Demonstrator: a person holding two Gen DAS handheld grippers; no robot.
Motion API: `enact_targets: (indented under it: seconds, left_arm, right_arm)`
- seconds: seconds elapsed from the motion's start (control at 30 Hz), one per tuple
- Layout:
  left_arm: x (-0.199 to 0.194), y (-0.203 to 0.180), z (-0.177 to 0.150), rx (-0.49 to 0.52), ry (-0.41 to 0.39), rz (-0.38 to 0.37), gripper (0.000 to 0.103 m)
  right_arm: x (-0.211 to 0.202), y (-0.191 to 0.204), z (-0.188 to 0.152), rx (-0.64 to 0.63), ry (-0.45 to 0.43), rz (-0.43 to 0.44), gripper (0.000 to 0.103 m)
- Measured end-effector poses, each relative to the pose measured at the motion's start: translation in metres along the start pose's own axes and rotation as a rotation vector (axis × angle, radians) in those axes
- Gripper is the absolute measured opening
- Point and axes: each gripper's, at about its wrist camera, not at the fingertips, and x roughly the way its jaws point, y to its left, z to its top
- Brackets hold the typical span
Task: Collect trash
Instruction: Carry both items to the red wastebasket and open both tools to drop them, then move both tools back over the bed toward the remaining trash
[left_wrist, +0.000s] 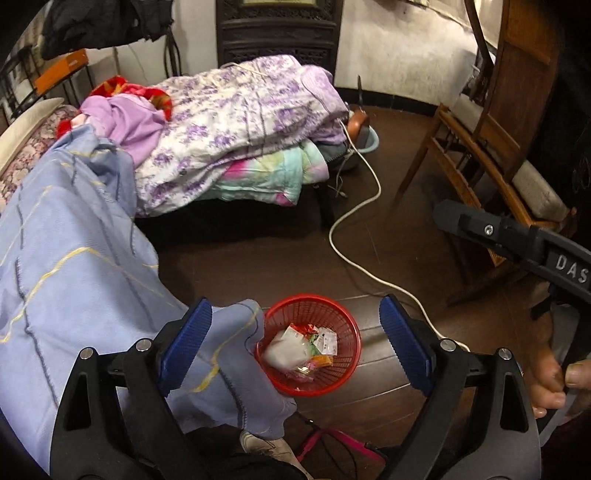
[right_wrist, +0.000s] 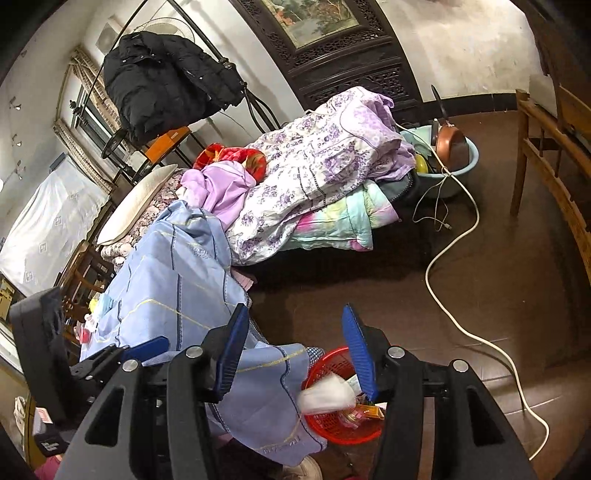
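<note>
A red mesh basket (left_wrist: 308, 343) stands on the dark floor and holds a white wrapper (left_wrist: 286, 350) and several colourful packets. My left gripper (left_wrist: 295, 343) hangs above it, its blue pads wide apart with nothing between them. In the right wrist view the same basket (right_wrist: 343, 424) sits low in the picture, with the blurred white wrapper (right_wrist: 325, 397) at its rim. My right gripper (right_wrist: 295, 354) is open over the basket's edge, and nothing is pinched in it. A hand (left_wrist: 554, 380) holds the right gripper's black body (left_wrist: 517, 243).
A light blue cloth (left_wrist: 74, 258) hangs from the left down to the basket's rim. Behind it a bed is piled with a purple floral quilt (left_wrist: 240, 122). A white cable (left_wrist: 354, 221) snakes over the floor. A wooden chair (left_wrist: 491, 147) stands at the right, and a blue basin (right_wrist: 454, 162) sits by the bed.
</note>
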Motion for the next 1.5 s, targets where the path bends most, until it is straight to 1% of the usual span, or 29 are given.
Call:
enact_targets:
  seconds: [0.13,0.23,0.43,0.6,0.67,0.73,0.87,0.93,1.03,1.13,1.2,1.27,1.33,1.43,1.5]
  left_arm:
    - [-0.021,0.016,-0.005,-0.046,-0.035,0.017,0.089]
    - [-0.038,0.03,-0.012,-0.082,-0.062,0.037,0.09]
    - [-0.071,0.06,-0.029,-0.155,-0.11,0.078,0.09]
    - [-0.1,0.088,-0.049,-0.215,-0.155,0.126,0.091]
    - [-0.111,0.105,-0.061,-0.253,-0.171,0.151,0.092]
    - [-0.121,0.123,-0.072,-0.293,-0.181,0.173,0.093]
    - [-0.137,0.168,-0.097,-0.385,-0.192,0.224,0.093]
    - [-0.145,0.194,-0.112,-0.435,-0.195,0.267,0.093]
    - [-0.156,0.231,-0.132,-0.506,-0.199,0.319,0.093]
    - [-0.163,0.267,-0.149,-0.576,-0.201,0.378,0.093]
    - [-0.167,0.291,-0.159,-0.625,-0.199,0.401,0.093]
    - [-0.172,0.317,-0.169,-0.67,-0.2,0.428,0.093]
    - [-0.174,0.335,-0.174,-0.69,-0.196,0.458,0.093]
    - [-0.178,0.365,-0.175,-0.708,-0.199,0.522,0.093]
    - [-0.181,0.385,-0.173,-0.725,-0.209,0.546,0.093]
  right_arm:
    - [-0.005,0.013,-0.002,-0.023,-0.006,0.012,0.053]
    - [-0.009,0.03,-0.005,-0.06,-0.006,0.023,0.055]
    - [-0.019,0.07,-0.014,-0.137,-0.01,0.061,0.06]
    - [-0.027,0.11,-0.027,-0.204,-0.01,0.099,0.064]
    - [-0.026,0.126,-0.034,-0.231,-0.004,0.112,0.07]
    - [-0.022,0.145,-0.042,-0.263,0.007,0.126,0.071]
    - [-0.002,0.189,-0.065,-0.356,0.05,0.15,0.072]
    - [0.007,0.208,-0.075,-0.395,0.06,0.154,0.072]
    - [0.02,0.234,-0.088,-0.443,0.063,0.157,0.072]
    - [0.036,0.259,-0.1,-0.496,0.045,0.152,0.072]
    - [0.05,0.275,-0.11,-0.539,0.025,0.136,0.072]
    - [0.065,0.289,-0.12,-0.572,0.019,0.12,0.072]
    - [0.075,0.296,-0.125,-0.591,0.024,0.113,0.072]
    - [0.085,0.303,-0.133,-0.618,0.011,0.116,0.072]
    - [0.087,0.306,-0.139,-0.633,-0.007,0.123,0.072]
